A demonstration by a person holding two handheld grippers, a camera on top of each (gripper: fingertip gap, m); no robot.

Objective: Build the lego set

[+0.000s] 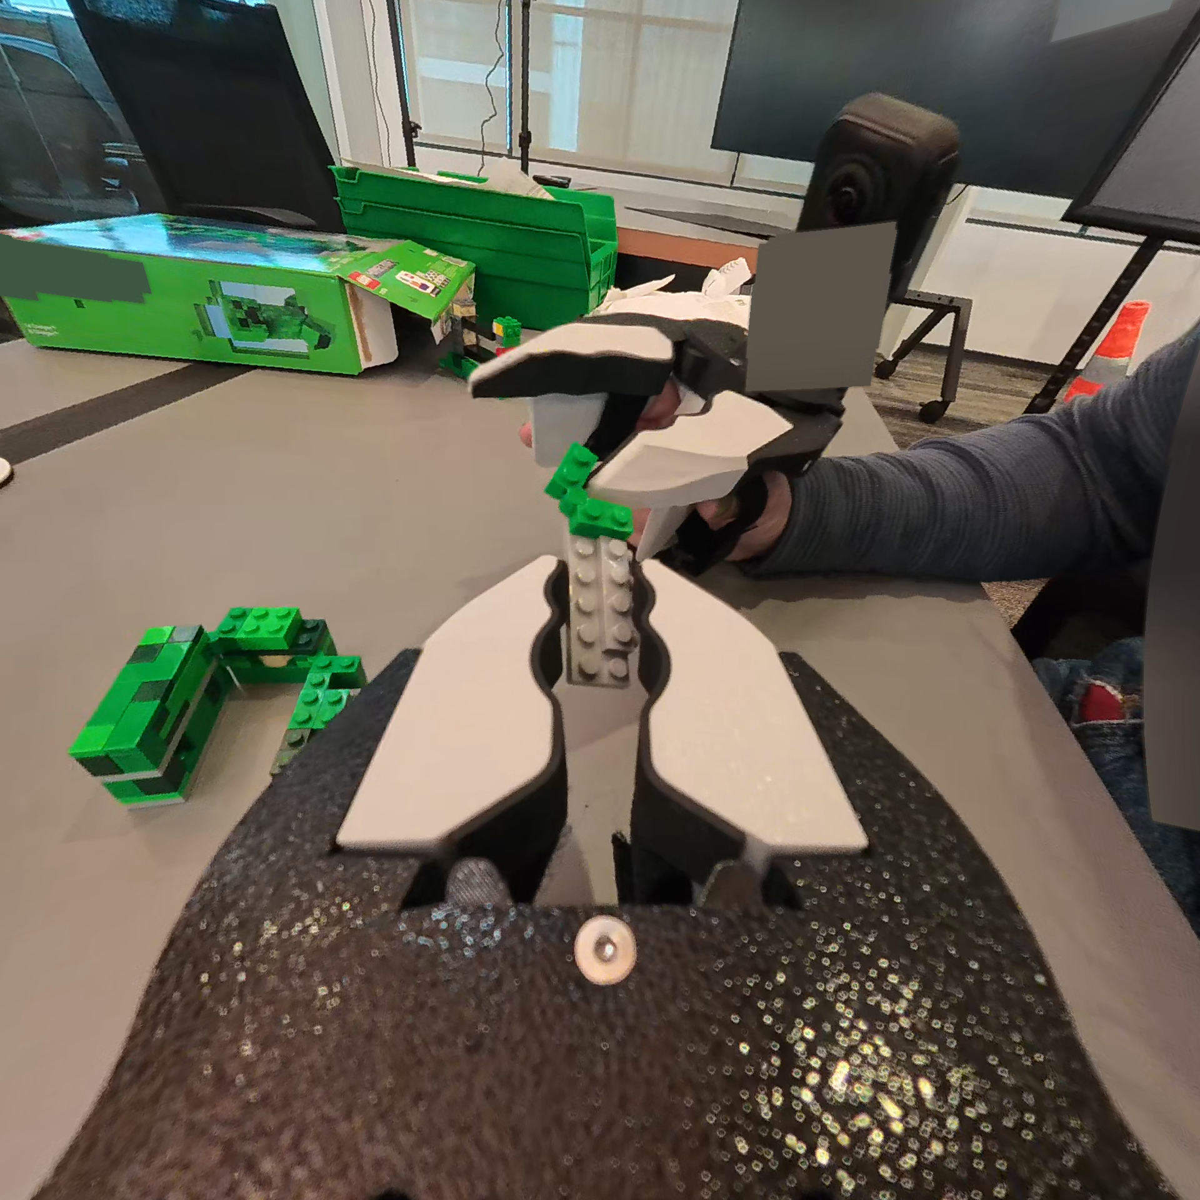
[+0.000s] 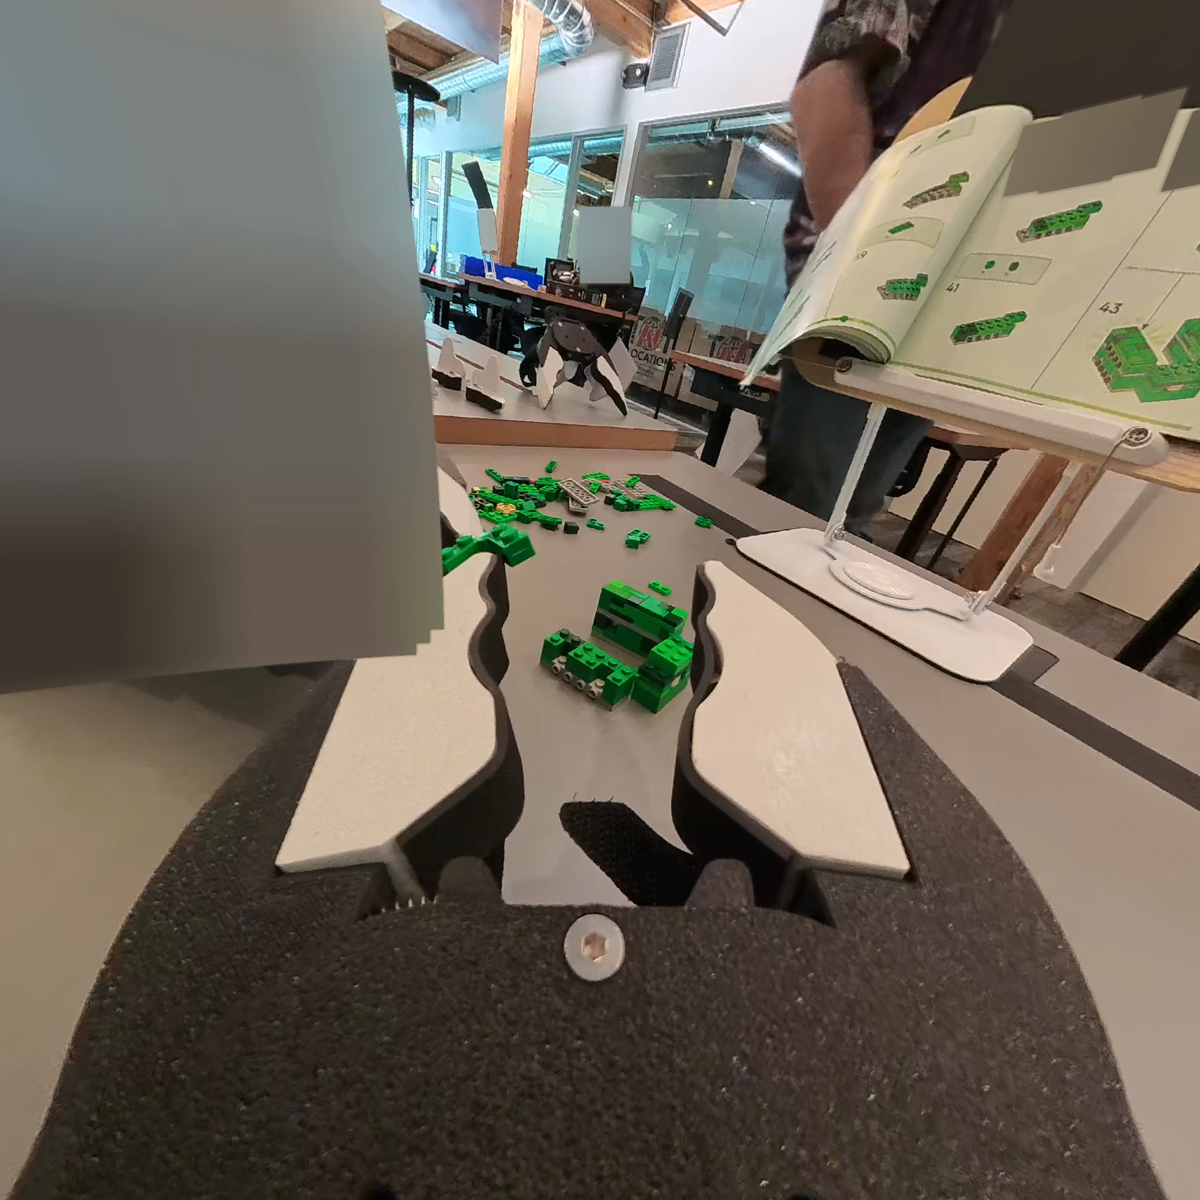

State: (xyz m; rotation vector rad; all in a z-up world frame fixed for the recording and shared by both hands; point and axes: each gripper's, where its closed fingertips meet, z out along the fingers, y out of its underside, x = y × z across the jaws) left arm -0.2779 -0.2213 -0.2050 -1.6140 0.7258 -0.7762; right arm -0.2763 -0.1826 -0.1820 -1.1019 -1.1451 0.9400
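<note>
My left gripper [image 1: 600, 571] is shut on a long grey studded plate [image 1: 600, 623] and holds it above the grey table [image 1: 325, 506]. Green bricks [image 1: 587, 503] sit on the plate's far end. My right gripper [image 1: 558, 448] comes in from the right, held by a hand, with its jaws apart around those green bricks. In the right wrist view the right gripper [image 2: 594, 568] is open, and the green bricks [image 2: 503, 545] lie against its left fingertip, partly hidden by a blurred patch. A built green assembly [image 1: 195, 695] rests on the table; it also shows in the right wrist view [image 2: 623, 649].
A pile of loose green and grey pieces [image 2: 552, 500] lies farther back on the table. An open instruction booklet [image 2: 1006, 260] sits on a white stand [image 2: 909, 597] at the right. A green set box [image 1: 195, 299] and green bins [image 1: 480, 240] stand at the table's far side. A person [image 2: 844, 195] stands behind.
</note>
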